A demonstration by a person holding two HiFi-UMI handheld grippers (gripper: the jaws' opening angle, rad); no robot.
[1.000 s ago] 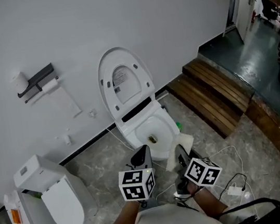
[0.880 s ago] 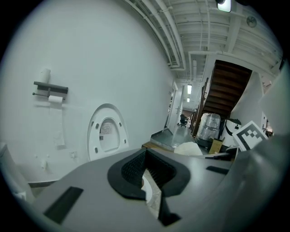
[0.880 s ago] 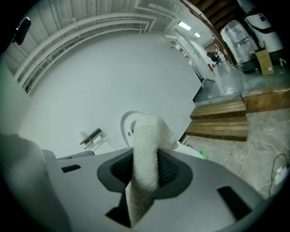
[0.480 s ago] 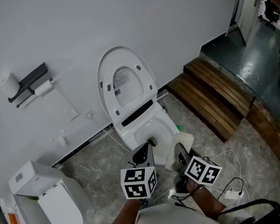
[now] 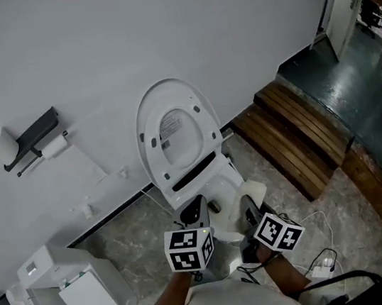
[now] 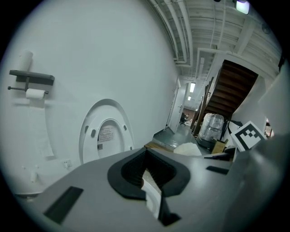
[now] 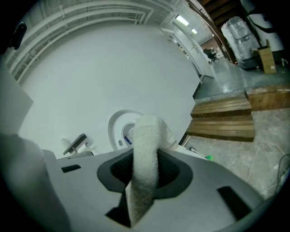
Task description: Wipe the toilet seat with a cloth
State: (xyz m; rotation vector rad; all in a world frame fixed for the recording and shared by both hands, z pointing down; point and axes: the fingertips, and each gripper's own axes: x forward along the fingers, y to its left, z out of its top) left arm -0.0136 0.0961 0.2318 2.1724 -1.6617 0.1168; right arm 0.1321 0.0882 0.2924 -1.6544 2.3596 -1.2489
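Observation:
A white toilet stands against the wall with its seat and lid raised, also seen in the left gripper view and the right gripper view. My right gripper is shut on a white fluffy cloth, which sticks up between its jaws. My left gripper is shut with nothing in it. Both grippers hover side by side just in front of the bowl, pointing at it. The cloth also shows at the right of the left gripper view.
A second white toilet unit stands at the lower left. A paper holder with rolls hangs on the wall. Wooden steps run to the right. Cables and a white adapter lie on the stone floor at the right.
Both grippers and the camera have come closer to the toilet, which now sits lower and larger in the head view. The cloth stays in the right gripper.

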